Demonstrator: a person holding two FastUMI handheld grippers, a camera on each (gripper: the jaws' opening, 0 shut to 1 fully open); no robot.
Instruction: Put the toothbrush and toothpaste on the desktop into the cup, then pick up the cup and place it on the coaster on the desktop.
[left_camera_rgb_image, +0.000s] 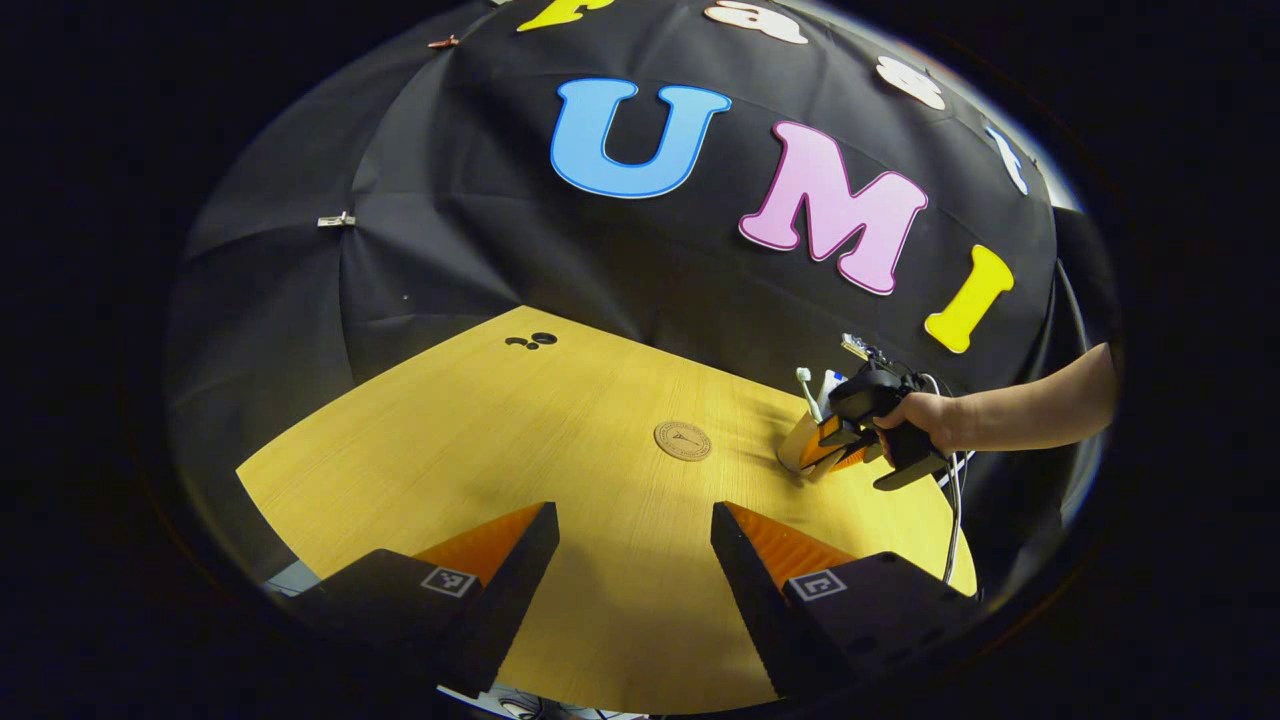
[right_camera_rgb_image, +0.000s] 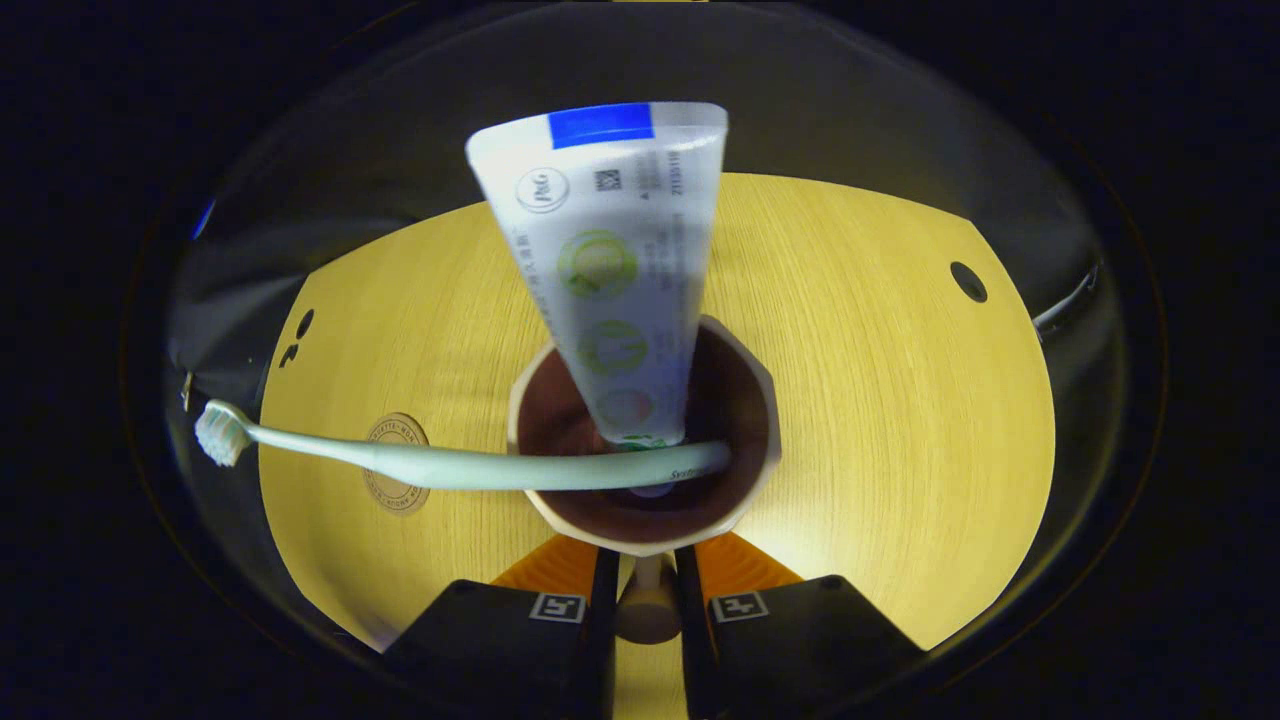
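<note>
In the right gripper view the right gripper (right_camera_rgb_image: 648, 600) is seen at the bottom centre, its fingers drawn narrow on the handle of the cup (right_camera_rgb_image: 645, 440), which is held between them. Inside the cup the toothpaste (right_camera_rgb_image: 610, 270) stands toward the top of the frame and the toothbrush (right_camera_rgb_image: 450, 465) leans out to the left, its long axis pointing at the coaster (right_camera_rgb_image: 395, 465) at left centre on the desktop (right_camera_rgb_image: 880, 400).

In the left gripper view the left gripper (left_camera_rgb_image: 635, 560) is held wide and empty at the bottom, and the cup (left_camera_rgb_image: 800, 450) is shown tilted at right centre, gripped by the right gripper (left_camera_rgb_image: 850, 440), with the coaster (left_camera_rgb_image: 683, 440) just to its left. The coming move is judged to turn on that short gap leftward, the right hand (left_camera_rgb_image: 925, 418) being the nearer
</note>
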